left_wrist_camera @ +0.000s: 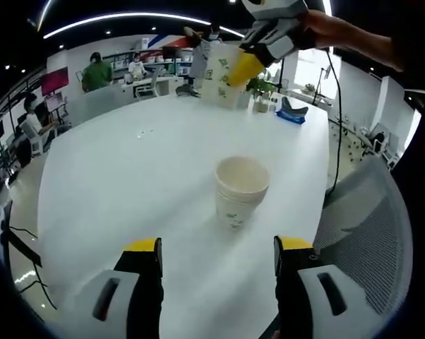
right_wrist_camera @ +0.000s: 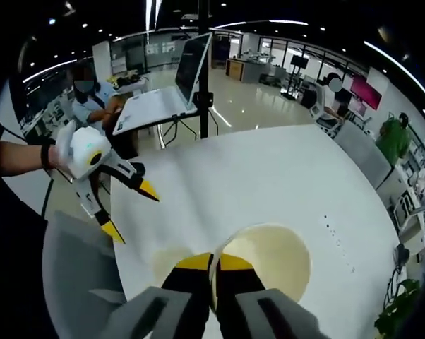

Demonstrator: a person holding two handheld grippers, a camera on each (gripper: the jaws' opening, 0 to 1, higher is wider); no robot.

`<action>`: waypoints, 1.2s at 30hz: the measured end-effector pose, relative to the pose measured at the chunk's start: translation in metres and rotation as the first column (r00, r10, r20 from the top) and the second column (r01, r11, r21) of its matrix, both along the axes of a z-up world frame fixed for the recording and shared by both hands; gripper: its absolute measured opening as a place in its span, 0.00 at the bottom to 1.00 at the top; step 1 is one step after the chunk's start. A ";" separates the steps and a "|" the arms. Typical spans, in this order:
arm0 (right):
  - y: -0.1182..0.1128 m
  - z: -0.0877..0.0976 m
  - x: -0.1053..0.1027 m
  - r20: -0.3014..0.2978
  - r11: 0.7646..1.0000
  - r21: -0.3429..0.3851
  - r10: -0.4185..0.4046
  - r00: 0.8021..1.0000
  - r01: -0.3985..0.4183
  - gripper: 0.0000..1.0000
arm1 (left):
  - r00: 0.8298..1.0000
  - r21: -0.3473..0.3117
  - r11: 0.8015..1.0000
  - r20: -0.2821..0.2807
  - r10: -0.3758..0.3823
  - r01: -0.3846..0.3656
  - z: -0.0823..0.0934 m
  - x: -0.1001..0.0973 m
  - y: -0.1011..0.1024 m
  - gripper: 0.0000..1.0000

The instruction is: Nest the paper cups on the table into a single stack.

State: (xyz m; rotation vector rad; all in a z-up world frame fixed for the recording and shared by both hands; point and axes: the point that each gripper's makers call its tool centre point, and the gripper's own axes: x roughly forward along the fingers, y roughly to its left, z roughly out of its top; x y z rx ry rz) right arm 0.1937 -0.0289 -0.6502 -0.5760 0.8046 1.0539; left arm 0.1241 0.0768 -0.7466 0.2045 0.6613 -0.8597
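So we're mid-carry: the right tongs [left_wrist_camera: 249, 62] are pinched on the rim of a cream paper cup with green print [left_wrist_camera: 223, 81], held up over the smooth white tabletop [left_wrist_camera: 128, 176]. The left tongs [left_wrist_camera: 217, 254] are spread and holding nothing. Looks like the next move is lining it up over the nested cup stack [left_wrist_camera: 241, 189] and dropping it in straight, since thin tapered paper can snag.

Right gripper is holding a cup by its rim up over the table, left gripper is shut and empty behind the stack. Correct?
Nearly. The left gripper is empty, but open, not shut: the left gripper view shows its yellow-tipped fingers spread wide apart, the stack standing beyond them on the table. The right gripper does pinch a cup by the rim, above the table.
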 end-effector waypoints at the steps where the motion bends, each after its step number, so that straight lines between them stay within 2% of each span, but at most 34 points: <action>1: 0.001 0.001 -0.006 -0.003 1.000 0.000 0.004 1.000 -0.004 0.00 | 1.000 0.001 1.000 0.001 0.001 -0.001 0.000 0.000 0.000 0.63; 14: 0.013 0.001 -0.029 -0.017 0.998 -0.004 0.058 0.998 -0.058 0.00 | 1.000 0.002 1.000 0.003 -0.001 0.001 0.001 -0.001 -0.001 0.62; 18: 0.018 -0.009 -0.035 -0.030 0.997 -0.013 0.076 0.997 -0.077 0.00 | 1.000 -0.001 1.000 0.003 0.003 -0.003 0.000 -0.001 0.001 0.62; 24: 0.023 -0.023 -0.057 -0.057 0.993 -0.035 0.110 0.992 -0.112 0.00 | 1.000 0.000 1.000 0.001 0.007 -0.007 -0.001 -0.004 0.003 0.62; 29: 0.027 -0.033 -0.058 -0.061 0.990 -0.056 0.129 0.990 -0.133 0.00 | 1.000 -0.001 1.000 0.001 0.007 -0.007 0.000 -0.005 0.004 0.62; 36: 0.030 -0.038 -0.058 -0.072 0.987 -0.062 0.140 0.987 -0.145 0.00 | 1.000 -0.001 1.000 0.003 0.010 -0.010 0.001 -0.004 0.005 0.62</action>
